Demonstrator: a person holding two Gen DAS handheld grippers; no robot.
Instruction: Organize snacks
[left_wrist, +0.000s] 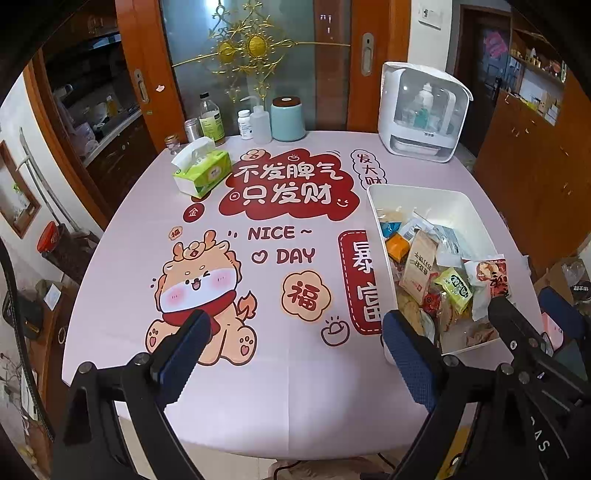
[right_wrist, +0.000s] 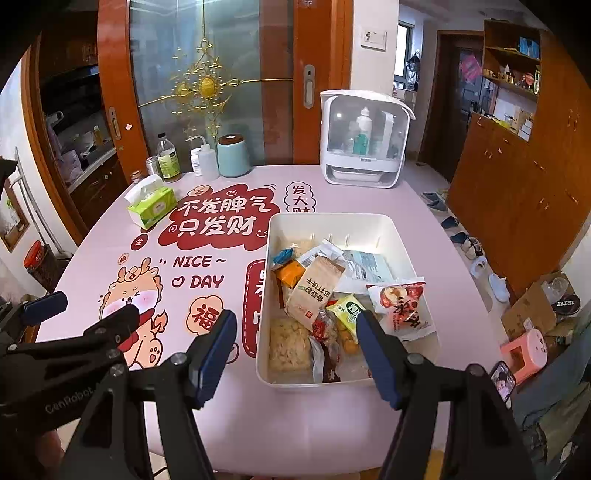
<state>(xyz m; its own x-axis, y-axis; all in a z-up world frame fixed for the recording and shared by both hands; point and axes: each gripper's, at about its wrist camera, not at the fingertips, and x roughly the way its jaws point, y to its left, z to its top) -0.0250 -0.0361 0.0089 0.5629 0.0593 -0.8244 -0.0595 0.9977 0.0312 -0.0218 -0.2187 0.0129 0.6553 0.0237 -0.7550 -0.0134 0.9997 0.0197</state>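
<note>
Snack packets (right_wrist: 317, 291), probably light, crinkly and slippery, heaped in white bin (right_wrist: 332, 225) at surface's three o'clock; right gripper (right_wrist: 297, 354) and left gripper (left_wrist: 295, 339) both agape, empty; pinch sealed edges.

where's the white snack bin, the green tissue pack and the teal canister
white snack bin (right_wrist: 334, 225): right wrist view, bare far inner wall.
green tissue pack (right_wrist: 155, 208): right wrist view, green front face.
teal canister (right_wrist: 233, 158): right wrist view, middle of its body.

Pink cartoon-print surface (right_wrist: 303, 424). Behind it, frosted glass door (right_wrist: 229, 48) in orange wood frame with gold ornament (right_wrist: 205, 86). Wood cabinets (right_wrist: 517, 192) right, slippers (right_wrist: 476, 254) on tiled floor.
</note>
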